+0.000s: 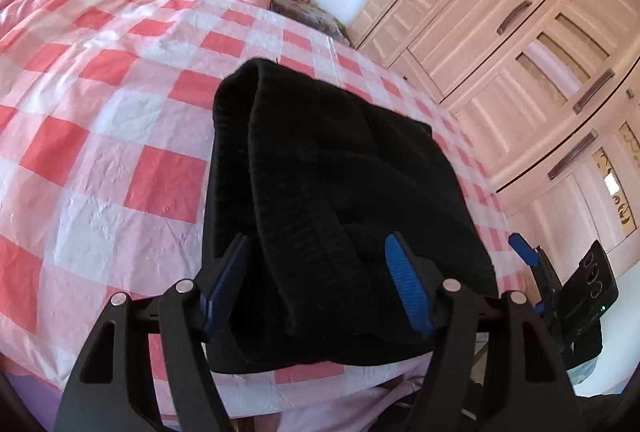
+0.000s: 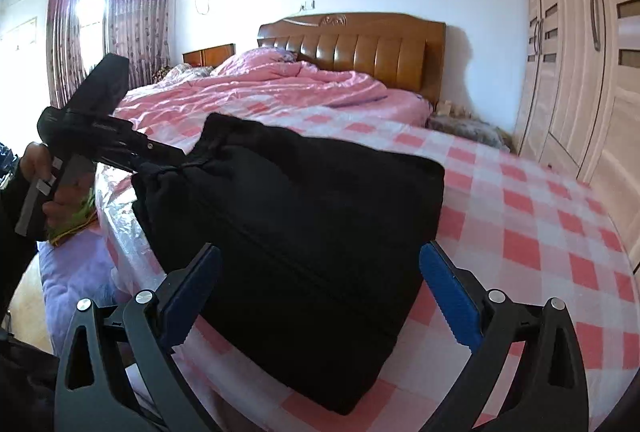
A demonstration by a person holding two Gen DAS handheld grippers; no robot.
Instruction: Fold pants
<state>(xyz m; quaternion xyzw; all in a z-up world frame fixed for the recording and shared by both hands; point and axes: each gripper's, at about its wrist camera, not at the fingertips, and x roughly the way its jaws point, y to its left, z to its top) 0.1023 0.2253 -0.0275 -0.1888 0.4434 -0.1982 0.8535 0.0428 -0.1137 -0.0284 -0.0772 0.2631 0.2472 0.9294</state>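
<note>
The black pants (image 1: 328,200) lie folded into a thick bundle on the pink-and-white checked sheet (image 1: 120,136) near the bed's foot edge; they also show in the right wrist view (image 2: 296,232). My left gripper (image 1: 318,260) is open, its blue pads either side of the bundle's near end, over the waistband fold. My right gripper (image 2: 320,272) is open, its jaws straddling the near corner of the bundle without closing on it. The left gripper also shows in the right wrist view (image 2: 160,156) at the bundle's far left end, held by a hand.
A rumpled pink quilt (image 2: 280,88) and wooden headboard (image 2: 352,48) are at the bed's far end. A light wooden wardrobe (image 1: 520,32) runs along the right side. The bed edge drops off just below the bundle, with lilac bedding (image 2: 68,280) there.
</note>
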